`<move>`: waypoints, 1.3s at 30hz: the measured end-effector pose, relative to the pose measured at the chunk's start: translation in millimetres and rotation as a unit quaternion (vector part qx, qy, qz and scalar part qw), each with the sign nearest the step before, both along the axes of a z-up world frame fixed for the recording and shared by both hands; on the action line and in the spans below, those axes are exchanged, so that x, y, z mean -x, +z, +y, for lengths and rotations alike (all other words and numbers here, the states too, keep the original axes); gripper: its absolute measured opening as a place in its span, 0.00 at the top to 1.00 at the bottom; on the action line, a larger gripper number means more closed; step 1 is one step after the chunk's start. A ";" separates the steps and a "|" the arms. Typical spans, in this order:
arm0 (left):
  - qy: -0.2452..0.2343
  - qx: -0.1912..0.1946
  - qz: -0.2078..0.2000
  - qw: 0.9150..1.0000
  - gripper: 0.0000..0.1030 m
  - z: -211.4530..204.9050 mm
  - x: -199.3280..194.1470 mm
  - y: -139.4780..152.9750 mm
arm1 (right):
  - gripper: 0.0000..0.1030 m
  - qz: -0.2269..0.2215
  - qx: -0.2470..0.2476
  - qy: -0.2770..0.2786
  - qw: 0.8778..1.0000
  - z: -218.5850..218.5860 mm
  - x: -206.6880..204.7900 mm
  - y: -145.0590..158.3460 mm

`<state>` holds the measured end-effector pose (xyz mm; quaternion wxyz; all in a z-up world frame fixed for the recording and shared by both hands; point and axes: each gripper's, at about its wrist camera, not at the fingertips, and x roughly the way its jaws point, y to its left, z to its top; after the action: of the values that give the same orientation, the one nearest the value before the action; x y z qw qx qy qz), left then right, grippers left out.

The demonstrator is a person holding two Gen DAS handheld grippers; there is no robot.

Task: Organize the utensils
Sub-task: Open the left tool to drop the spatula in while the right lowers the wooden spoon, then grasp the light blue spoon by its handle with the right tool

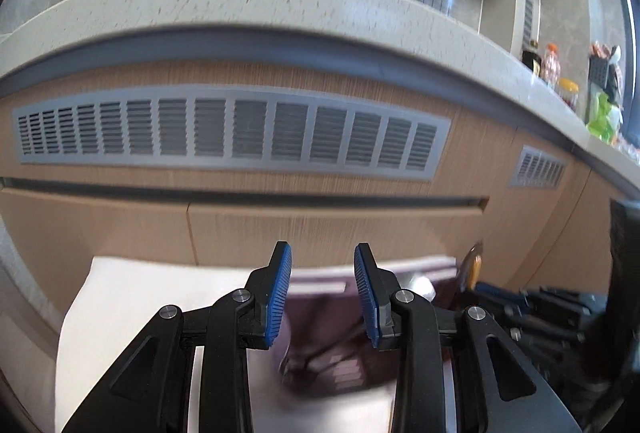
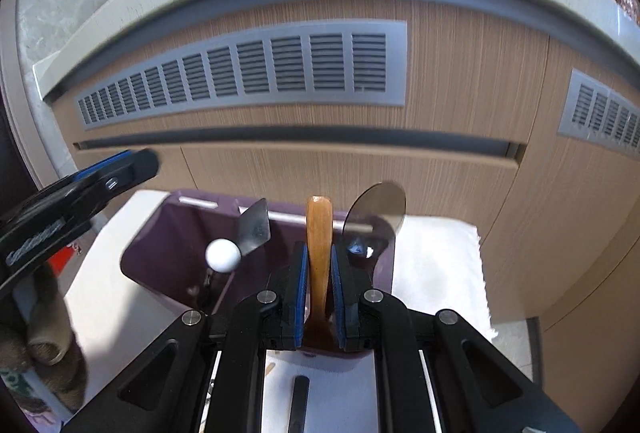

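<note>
Right wrist: unreadable white lettering on left hand-held gripper [image 2: 80,189]

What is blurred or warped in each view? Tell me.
Left wrist: purple holder below the open left claw smears with motion; counter edge bows.
Right wrist: sharper; wooden handle crisp in the right claw, cabinet vent curved.

Left tool [image 1: 323,293] agape, right tool [image 2: 319,293] clamped

- utensil holder [image 2: 160,253] on cloth [image 2: 436,265], in front of cabinet [image 2: 460,73]
- wooden handle [image 2: 319,233] between right gripper [image 2: 319,285] pads
- left gripper [image 2: 72,193] left of holder
</note>
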<state>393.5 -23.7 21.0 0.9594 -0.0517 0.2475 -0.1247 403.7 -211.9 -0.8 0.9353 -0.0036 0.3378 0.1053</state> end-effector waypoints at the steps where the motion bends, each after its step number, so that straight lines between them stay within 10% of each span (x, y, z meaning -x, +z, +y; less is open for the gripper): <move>1: -0.001 -0.001 0.010 1.000 0.67 2.3 4.0 -3.7 | 0.89 0.004 -0.001 0.001 1.000 -0.5 0.0 -1.4; 6: -0.007 -0.010 0.044 0.999 0.55 11.9 25.1 -18.1 | 0.85 -0.007 -0.007 -0.010 1.000 -8.5 15.2 7.1; 28: -0.004 -0.042 0.099 0.994 0.35 39.1 176.2 -59.0 | 0.06 -0.041 0.095 -0.019 0.995 -11.6 168.1 9.5; 33: -0.006 -0.048 0.123 0.991 0.28 43.8 200.2 -73.3 | 0.04 -0.029 0.194 -0.001 0.981 10.2 193.8 -28.3; 39: -0.009 -0.048 0.148 0.988 0.26 43.9 209.5 -82.1 | 0.04 0.026 0.173 0.005 0.985 1.8 201.0 -57.9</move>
<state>184.0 20.1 -61.1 0.9125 -0.0213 0.3928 -0.1120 202.7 -210.0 -58.7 0.9110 -0.1643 0.3750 0.0499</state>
